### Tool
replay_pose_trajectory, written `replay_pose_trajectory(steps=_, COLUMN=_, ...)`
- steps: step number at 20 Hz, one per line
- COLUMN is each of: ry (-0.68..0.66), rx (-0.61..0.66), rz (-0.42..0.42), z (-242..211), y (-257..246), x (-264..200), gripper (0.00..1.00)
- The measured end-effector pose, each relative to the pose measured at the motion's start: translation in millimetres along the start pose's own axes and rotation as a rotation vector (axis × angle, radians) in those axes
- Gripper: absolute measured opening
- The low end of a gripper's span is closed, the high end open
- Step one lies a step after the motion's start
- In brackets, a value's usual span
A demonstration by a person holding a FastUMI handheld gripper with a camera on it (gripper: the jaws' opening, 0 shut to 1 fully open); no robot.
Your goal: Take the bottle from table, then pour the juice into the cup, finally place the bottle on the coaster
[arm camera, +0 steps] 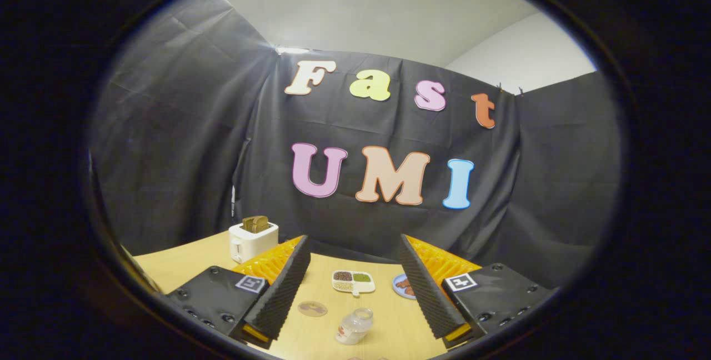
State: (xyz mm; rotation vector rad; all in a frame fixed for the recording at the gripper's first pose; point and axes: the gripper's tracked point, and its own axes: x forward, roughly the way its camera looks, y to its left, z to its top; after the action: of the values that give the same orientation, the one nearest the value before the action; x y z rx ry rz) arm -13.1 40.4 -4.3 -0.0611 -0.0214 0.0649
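The claw [354,249] stands wide open, its two fingers spread apart and holding nothing; between them, low in the frame, a small clear bottle [354,326] stands on the wooden table [183,260], its mouth open toward the camera; just left of it and a little farther lies a round brown coaster [312,308]; beyond, near centre, sits a white divided dish [353,281] of grains, with a small blue plate [404,286] to its right, partly behind the right finger; farthest, at left, a white toaster [253,240] holds brown bread.

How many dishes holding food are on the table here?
2: a white divided dish between and beyond the open gripper fingers, and a blue plate partly behind one finger. Others may be hidden.
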Motion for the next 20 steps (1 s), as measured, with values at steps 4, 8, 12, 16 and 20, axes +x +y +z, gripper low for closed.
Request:
replay_pose_trajectory(steps=4, ry=-0.002, rx=0.032, rz=-0.007, z=-19, y=-1, x=-3, gripper=1.0)
replay_pose_trajectory(steps=8, ry=0.019, rx=0.092, rz=-0.002, z=-48, y=-2, x=-11, gripper=1.0)
replay_pose_trajectory(steps=12, ry=0.016, rx=0.171, rz=-0.028, z=-77, y=-12, x=-18, gripper=1.0)
replay_pose_trajectory(steps=16, ry=0.017, rx=0.173, rz=-0.03, z=-116, y=-20, x=-19, gripper=1.0)
replay_pose_trajectory(steps=20, ry=0.034, rx=0.174, rz=-0.047, z=-160, y=-26, x=-22, gripper=1.0)
